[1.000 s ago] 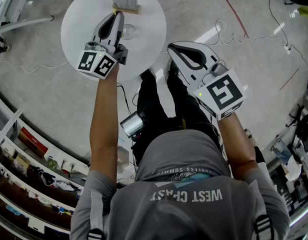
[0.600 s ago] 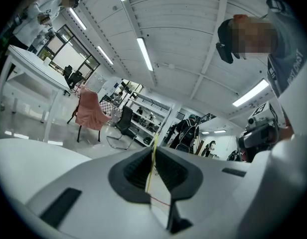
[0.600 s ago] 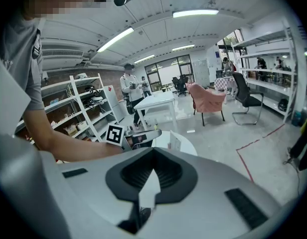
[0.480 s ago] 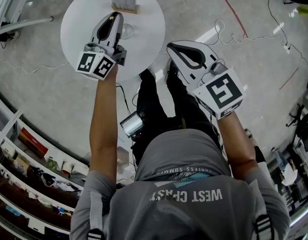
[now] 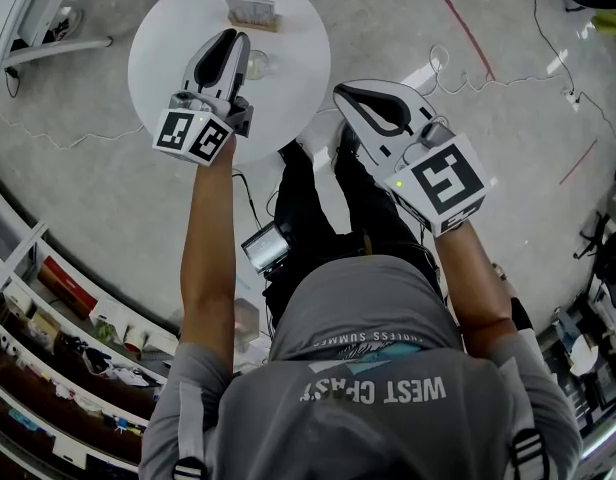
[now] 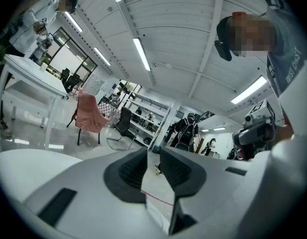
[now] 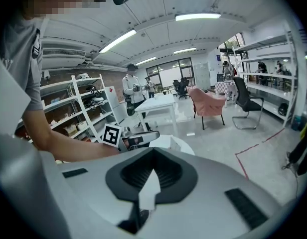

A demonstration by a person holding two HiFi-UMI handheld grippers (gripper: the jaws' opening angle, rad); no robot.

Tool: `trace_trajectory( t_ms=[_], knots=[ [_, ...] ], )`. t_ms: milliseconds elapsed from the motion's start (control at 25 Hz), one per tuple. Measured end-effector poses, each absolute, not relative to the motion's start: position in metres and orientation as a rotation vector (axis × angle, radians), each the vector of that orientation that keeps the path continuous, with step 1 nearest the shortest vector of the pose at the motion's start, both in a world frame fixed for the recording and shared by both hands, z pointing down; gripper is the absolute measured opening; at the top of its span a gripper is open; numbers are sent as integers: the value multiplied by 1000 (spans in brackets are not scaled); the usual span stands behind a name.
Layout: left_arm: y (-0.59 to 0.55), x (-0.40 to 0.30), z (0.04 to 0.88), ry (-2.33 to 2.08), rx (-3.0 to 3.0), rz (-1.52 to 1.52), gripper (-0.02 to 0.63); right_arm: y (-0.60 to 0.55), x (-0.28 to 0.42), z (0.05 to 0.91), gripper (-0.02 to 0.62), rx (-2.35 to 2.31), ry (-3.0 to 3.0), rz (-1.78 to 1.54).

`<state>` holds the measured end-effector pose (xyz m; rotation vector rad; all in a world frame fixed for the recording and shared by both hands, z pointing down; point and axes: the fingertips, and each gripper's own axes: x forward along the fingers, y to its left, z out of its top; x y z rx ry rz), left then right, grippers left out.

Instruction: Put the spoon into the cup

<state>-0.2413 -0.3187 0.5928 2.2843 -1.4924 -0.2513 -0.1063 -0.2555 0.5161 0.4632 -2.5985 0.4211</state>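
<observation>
Left gripper (image 6: 153,156) first: its dark ribbed pads (image 6: 131,171) stand a narrow slit apart, and there's nothing in that slit, only grey floor (image 6: 158,193) with a thin red line across it. Over to the right gripper (image 7: 153,150): its tips meet at the top, pinched together on nothing, with just a pale sliver showing through the small window below them.

Pulling out to the head view, the left gripper hovers over the round white table (image 5: 173,28), nose pointing toward the far side. The cup (image 5: 259,65), a clear glass one, stands on that table just right of the left gripper's nose. Beyond the cup, near the far edge, sits a small wooden holder (image 5: 253,13). The spoon I can't pick out in any view.

The right gripper is off the table altogether, out past its right edge, above the person's dark trousers (image 5: 318,198) and the floor.
</observation>
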Motion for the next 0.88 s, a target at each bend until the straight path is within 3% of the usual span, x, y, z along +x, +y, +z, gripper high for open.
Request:
trace_trajectory(
  t_ms=[480,880],
  knots=[
    [-292,-253,516,-1532,2408,-221,69,-261,-114,464,-2,483,-2706,283],
    [-240,-253,435,-1557,2539,-138,5,-248,-118,399,-3,450,-2845,117]
  ],
)
